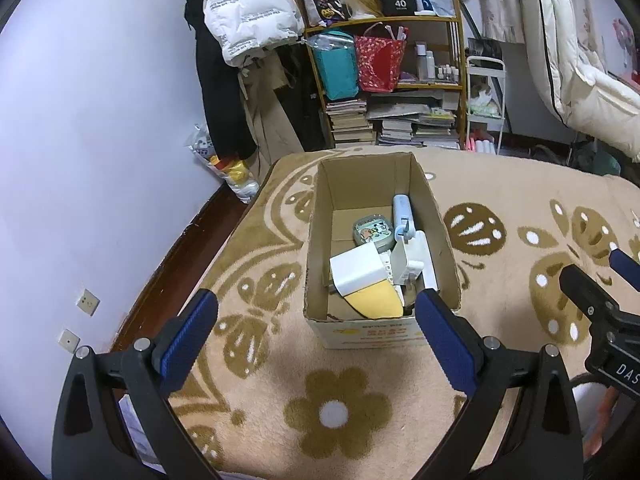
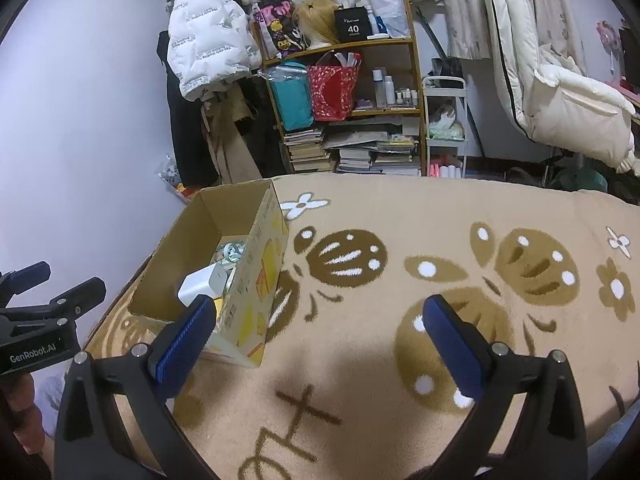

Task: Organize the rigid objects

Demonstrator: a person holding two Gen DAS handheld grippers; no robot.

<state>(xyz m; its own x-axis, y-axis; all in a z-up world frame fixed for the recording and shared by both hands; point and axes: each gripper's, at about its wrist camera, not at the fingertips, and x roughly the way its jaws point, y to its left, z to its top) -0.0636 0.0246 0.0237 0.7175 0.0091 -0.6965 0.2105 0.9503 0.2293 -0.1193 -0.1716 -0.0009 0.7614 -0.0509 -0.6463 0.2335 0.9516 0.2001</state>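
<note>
Left hand-held gripper (image 1: 316, 312) sits low in my left wrist view, jaws spread wide and empty, angled down over the near edge of the box (image 1: 382, 330). My right hand-held gripper (image 2: 320, 320) is equally wide open with nothing between its blue pads (image 2: 450, 346), hovering over bare blanket (image 2: 400, 208) at lower centre. That box stands open on the flower-patterned blanket, centre of the left view and left of centre in the right view; inside lie a white block (image 1: 358, 270), a yellow piece (image 1: 378, 300) and a small tin (image 1: 374, 230). Behind, upper centre, a cluttered shelf (image 1: 384, 26) holds bags and stacked books, coats hanging alongside.
</note>
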